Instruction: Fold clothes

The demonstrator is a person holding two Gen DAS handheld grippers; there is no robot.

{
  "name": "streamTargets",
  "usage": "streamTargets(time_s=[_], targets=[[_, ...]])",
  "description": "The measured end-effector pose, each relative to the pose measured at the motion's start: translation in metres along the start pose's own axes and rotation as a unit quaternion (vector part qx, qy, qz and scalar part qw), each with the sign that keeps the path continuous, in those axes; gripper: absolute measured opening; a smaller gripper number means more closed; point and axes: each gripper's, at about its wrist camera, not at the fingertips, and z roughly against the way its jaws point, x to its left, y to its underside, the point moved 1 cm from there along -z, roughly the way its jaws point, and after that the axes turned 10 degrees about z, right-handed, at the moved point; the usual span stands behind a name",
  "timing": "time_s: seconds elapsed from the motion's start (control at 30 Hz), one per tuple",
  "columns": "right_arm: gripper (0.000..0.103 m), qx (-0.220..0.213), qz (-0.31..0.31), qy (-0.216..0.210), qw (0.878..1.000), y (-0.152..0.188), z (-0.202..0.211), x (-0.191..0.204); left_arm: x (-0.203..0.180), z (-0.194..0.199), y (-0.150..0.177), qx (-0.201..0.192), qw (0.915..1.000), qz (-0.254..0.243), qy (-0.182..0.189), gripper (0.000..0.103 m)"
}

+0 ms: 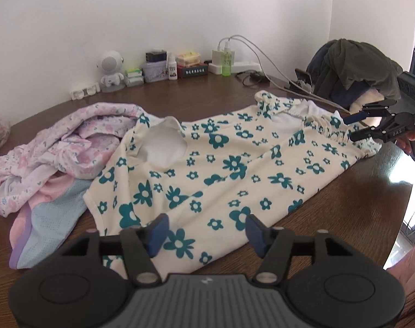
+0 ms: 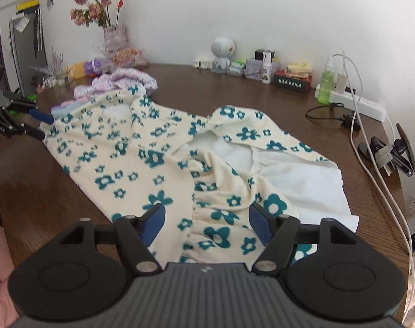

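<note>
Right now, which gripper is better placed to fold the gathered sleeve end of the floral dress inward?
Right. The right gripper hovers open directly over the floral dress at its gathered sleeve; the left gripper sits open over the opposite end.

**Left wrist: dress flat, both grippers clear**

We see the floral dress (image 1: 221, 164) spread across the brown table (image 1: 357, 213). Our left gripper (image 1: 206, 232) sits over its near edge, jaws wide, blue pads (image 1: 158, 232) gripping nothing. Our right gripper (image 1: 352, 128) hangs at the dress's far right end, jaws apart, no cloth pinched. Pink clothes pile (image 1: 57, 147) lies left, touching the dress. Astronaut figure (image 1: 110, 71), bottles and power strip (image 1: 234, 67) line the wall.
</note>
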Motion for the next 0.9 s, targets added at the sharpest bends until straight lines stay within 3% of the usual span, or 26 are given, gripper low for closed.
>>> streamTargets(time_s=[0.03, 0.17, 0.3, 0.43, 0.53, 0.7, 0.8, 0.9], targets=[[0.083, -0.019, -0.011, 0.008, 1.000, -0.003, 0.009, 0.007, -0.006, 0.008, 0.001, -0.026, 0.9996, 0.000, -0.010, 0.095], [0.103, -0.069, -0.050, 0.032, 0.996, -0.009, 0.037, 0.041, -0.025, 0.031, 0.012, -0.096, 0.9946, 0.011, -0.038, 0.097], [0.103, -0.082, -0.092, 0.044, 0.991, -0.006, 0.050, 0.068, -0.029, 0.043, 0.026, -0.137, 0.9876, 0.070, -0.031, 0.097], [0.103, -0.086, -0.143, 0.075, 0.983, 0.005, 0.056, 0.085, -0.036, 0.042, 0.040, -0.137, 0.9850, 0.103, -0.020, 0.097], [0.103, -0.095, -0.190, 0.087, 0.973, 0.013, 0.058, 0.092, -0.045, 0.044, 0.049, -0.126, 0.9875, 0.095, -0.004, 0.097], [0.103, -0.089, -0.182, 0.109, 0.973, 0.013, 0.066, 0.097, -0.045, 0.054, 0.052, -0.130, 0.9880, 0.084, -0.006, 0.098], [0.103, -0.095, -0.178, 0.120, 0.972, 0.007, 0.069, 0.084, -0.034, 0.052, 0.032, -0.122, 0.9889, 0.084, 0.002, 0.098], [0.103, -0.095, -0.119, 0.143, 0.978, -0.025, 0.076, 0.050, -0.025, 0.043, -0.014, -0.116, 0.9927, 0.032, -0.003, 0.098]])
